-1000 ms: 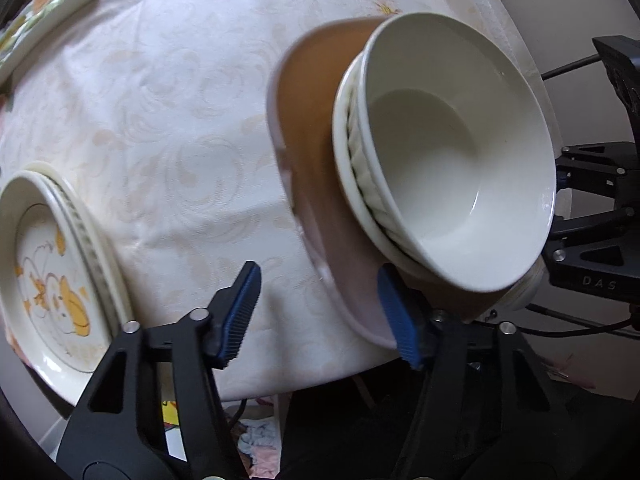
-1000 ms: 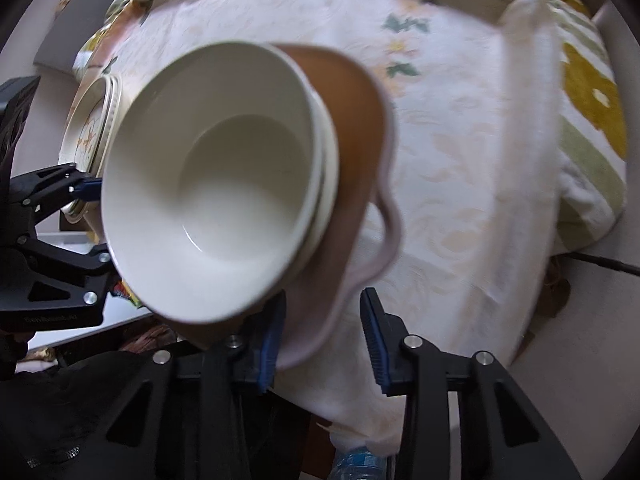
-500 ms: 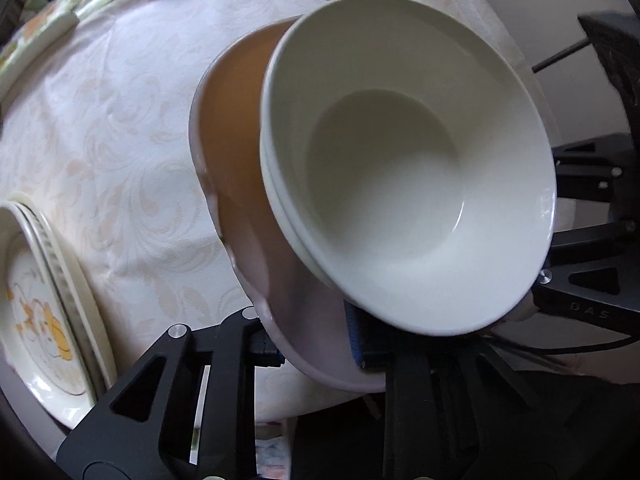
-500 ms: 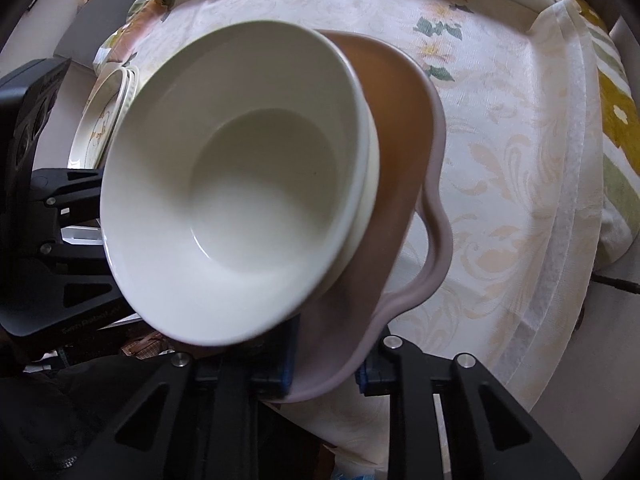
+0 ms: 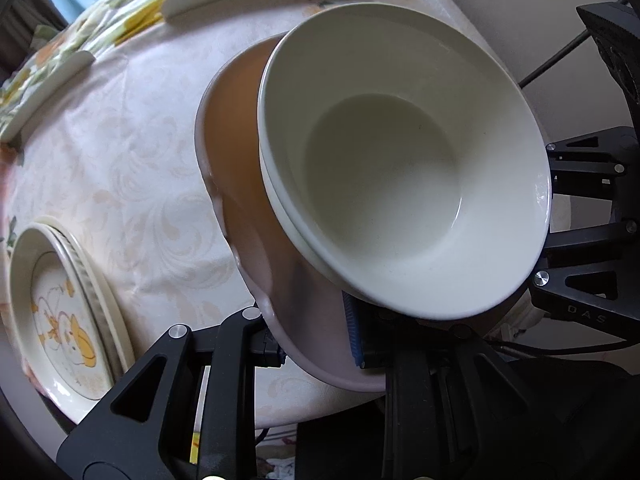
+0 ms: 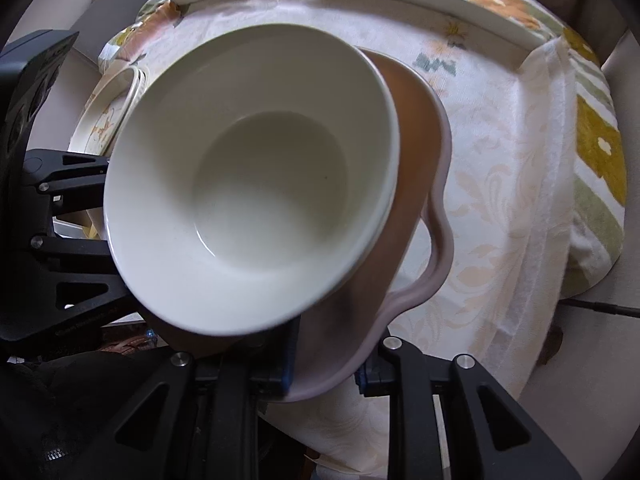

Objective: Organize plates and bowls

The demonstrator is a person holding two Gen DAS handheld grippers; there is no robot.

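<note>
In the left wrist view, our left gripper has its fingers clamped on the near rim of the tray, a brown dish with a pale wavy edge. The tray runs up and away from the fingers, tilted, with its far part over the surface. Two nested white bowls sit on the tray, just above and to the right of the fingers, leaning toward the camera. Left of the tray, well apart, a stack of plates with an orange cartoon print rests at the surface's near edge. The right gripper shows as black framing beyond the bowls.

In the right wrist view, our right gripper likewise pinches the tray rim, with the bowls above and left of the fingers. Both hands seem equally near, one on each side of the tray. The surface wears a cream patterned cloth; beyond the tray lie white strips and a floral fabric. The plates peek out left of the bowls.
</note>
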